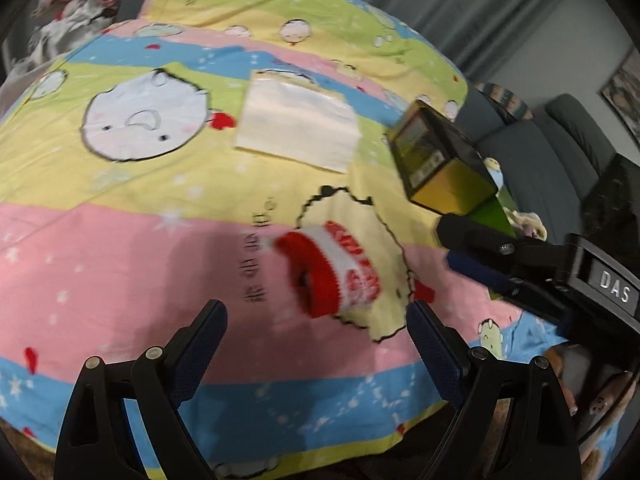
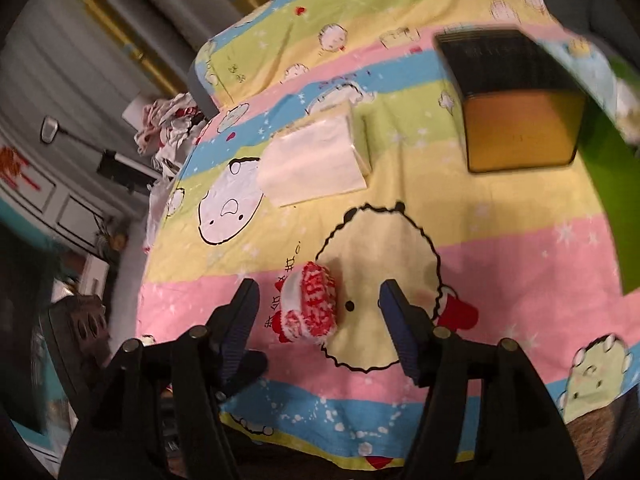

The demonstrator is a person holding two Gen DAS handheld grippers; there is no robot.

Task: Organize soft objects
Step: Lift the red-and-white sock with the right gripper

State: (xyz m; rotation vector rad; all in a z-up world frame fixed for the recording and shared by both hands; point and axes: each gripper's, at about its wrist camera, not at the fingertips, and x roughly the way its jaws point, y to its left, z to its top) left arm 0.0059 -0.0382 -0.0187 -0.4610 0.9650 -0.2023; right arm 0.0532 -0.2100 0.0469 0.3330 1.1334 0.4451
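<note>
Red-and-white knit, rolled into a short bundle, most likely a sock (image 1: 340,272), lies loose on the sheet (image 1: 120,248), on the edge of a cream cartoon patch at the near middle of the table.

Left to right, left wrist view:
- Far left, off the table: a heap of crumpled cloth (image 1: 76,12).
- Centre, farther back: a flat white cloth (image 1: 298,124), folded square, apart from the sock.
- Right of it: a box (image 1: 440,156), dark top, yellow-orange side, standing on the sheet.
- Right edge: the right gripper (image 1: 472,248) reaches in beside the box.

Tools:
- Left gripper (image 1: 316,328): jaws wide, nothing between the pads; the sock sits just beyond the tips.
- Right gripper, own view (image 2: 318,304): jaws parted about halfway. The sock lies between them, nearer the left finger (image 2: 240,312), but the pads are not pressing it. It rests on the sheet, unheld.

Step in hand (judgement): the sock looks freshly set down or about to be taken; the frames do not settle which. Both views are blurred by motion.

Next move (judgement): if the sock is to go with the folded cloth or into the box, one gripper must centre on the roll, close across its short width and lift without snagging the sheet. A soft roll may unwind under a loose grip.
</note>
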